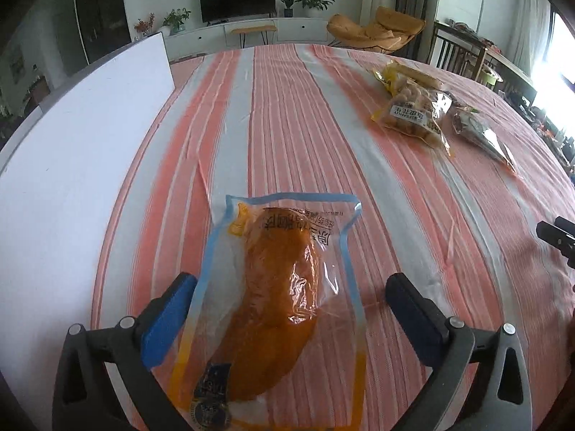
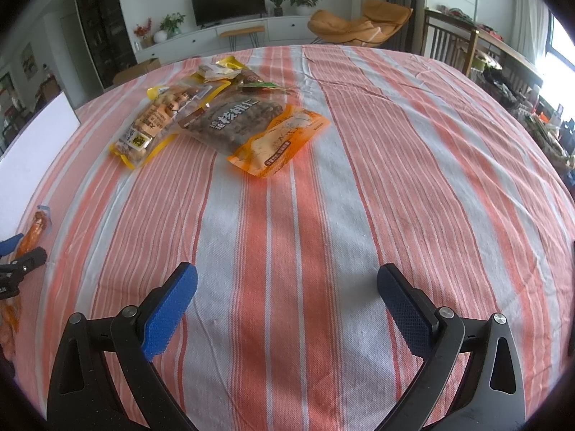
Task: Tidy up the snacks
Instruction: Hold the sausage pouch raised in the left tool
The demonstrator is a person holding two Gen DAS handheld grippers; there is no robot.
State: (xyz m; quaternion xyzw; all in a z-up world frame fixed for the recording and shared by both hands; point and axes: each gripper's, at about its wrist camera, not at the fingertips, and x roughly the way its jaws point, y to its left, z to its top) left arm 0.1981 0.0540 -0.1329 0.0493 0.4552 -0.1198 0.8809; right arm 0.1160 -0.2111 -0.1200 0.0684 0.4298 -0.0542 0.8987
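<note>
The orange snack pouch point(image 1: 280, 287) lies flat on the striped cloth point(image 1: 287, 115), close to the white board point(image 1: 82, 136), between the spread, released fingers of the left gripper point(image 1: 287, 298). I judge this one as placed, while the pile of snack bags point(image 2: 215, 115) waits well apart. The right gripper point(image 2: 287, 298) is also spread and holds nothing, with much free cloth around it.

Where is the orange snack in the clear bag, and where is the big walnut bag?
orange snack bag point(image 1: 276, 294), left wrist view, on the orange food inside.
walnut bag point(image 2: 233, 122), right wrist view, on its printed front, by the lettering.
</note>
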